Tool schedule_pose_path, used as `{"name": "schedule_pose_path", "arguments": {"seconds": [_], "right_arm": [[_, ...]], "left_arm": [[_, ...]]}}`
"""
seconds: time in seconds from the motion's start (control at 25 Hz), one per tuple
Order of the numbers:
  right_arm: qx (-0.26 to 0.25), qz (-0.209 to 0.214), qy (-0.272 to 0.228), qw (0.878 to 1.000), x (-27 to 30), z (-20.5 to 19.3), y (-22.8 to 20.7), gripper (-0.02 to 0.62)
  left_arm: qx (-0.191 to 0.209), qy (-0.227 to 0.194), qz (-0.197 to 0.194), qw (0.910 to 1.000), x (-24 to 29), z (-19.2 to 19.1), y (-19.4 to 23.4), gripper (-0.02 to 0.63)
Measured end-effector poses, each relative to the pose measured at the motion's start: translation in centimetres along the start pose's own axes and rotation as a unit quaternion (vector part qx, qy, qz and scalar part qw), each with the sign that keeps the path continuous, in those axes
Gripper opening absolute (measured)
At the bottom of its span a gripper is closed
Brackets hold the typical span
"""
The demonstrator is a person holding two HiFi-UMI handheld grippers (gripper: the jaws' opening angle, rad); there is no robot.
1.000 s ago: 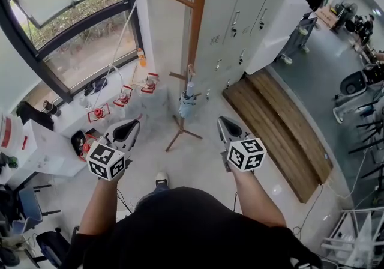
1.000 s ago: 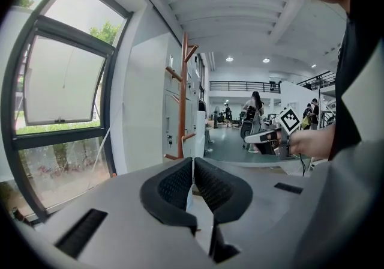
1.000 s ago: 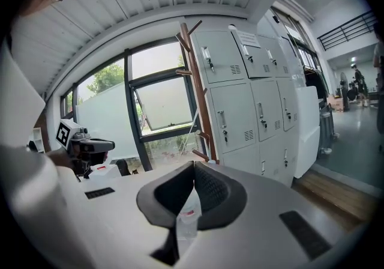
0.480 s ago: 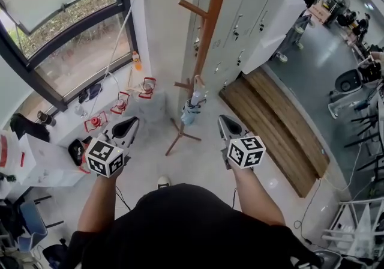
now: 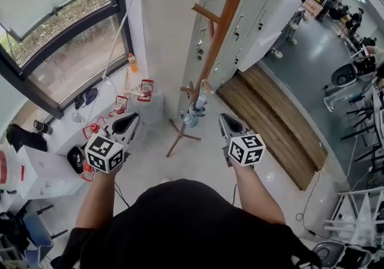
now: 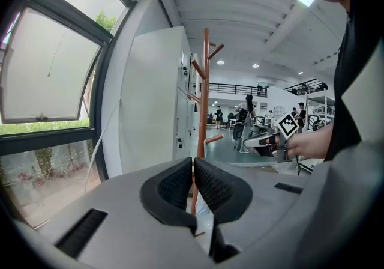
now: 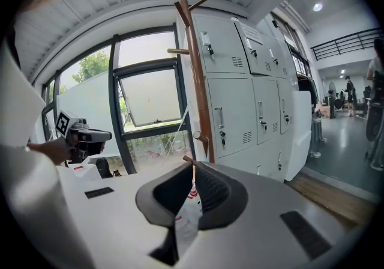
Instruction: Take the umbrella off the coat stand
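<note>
Umbrella (image 5: 194, 110) hung from a low peg of the stand (image 5: 223, 24), ahead and between left gripper (image 5: 128, 121) and right gripper (image 5: 226, 121), touching neither. Both grippers' jaws were pressed together, holding nothing.

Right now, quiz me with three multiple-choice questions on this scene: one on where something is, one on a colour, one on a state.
1. Where is the umbrella?
A. hanging from a low peg of the coat stand
B. hanging from its topmost peg
C. propped against its foot

2. What colour is the coat stand?
A. white
B. brown
C. black

3. How do both grippers' jaws stand?
A. wide apart
B. shut on the umbrella
C. together, holding nothing

Answers: 1 A, its handle hooks a low peg. 2 B, pole and pegs are brown wood. 3 C, the left gripper and right gripper each show pads together, short of the stand.
</note>
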State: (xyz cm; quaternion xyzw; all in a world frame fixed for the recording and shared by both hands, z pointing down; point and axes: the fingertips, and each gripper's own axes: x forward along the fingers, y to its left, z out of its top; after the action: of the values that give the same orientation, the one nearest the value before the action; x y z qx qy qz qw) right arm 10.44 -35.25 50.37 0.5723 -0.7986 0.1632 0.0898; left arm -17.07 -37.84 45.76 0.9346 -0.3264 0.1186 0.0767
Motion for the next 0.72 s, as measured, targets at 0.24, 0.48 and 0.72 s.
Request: {"name": "schedule_pose_path", "arguments": {"seconds": [0.24, 0.48, 0.72], "right_arm": [[-0.001, -0.009, -0.001, 1.0, 1.6, 0.1, 0.1, 0.028], [-0.009, -0.004, 0.003, 1.0, 3.5, 0.1, -0.6, 0.031], [-0.015, 0.007, 0.004, 1.0, 5.7, -0.1, -1.9, 0.042]], "left_arm": [[0.006, -0.001, -0.01, 0.9999, 0.4, 0.3, 1.8, 0.034], [0.01, 0.0, -0.009, 0.9999, 1.0, 0.8, 2.4, 0.034], [0.006, 0.009, 0.002, 0.9999, 2.0, 0.3, 2.6, 0.034]]}}
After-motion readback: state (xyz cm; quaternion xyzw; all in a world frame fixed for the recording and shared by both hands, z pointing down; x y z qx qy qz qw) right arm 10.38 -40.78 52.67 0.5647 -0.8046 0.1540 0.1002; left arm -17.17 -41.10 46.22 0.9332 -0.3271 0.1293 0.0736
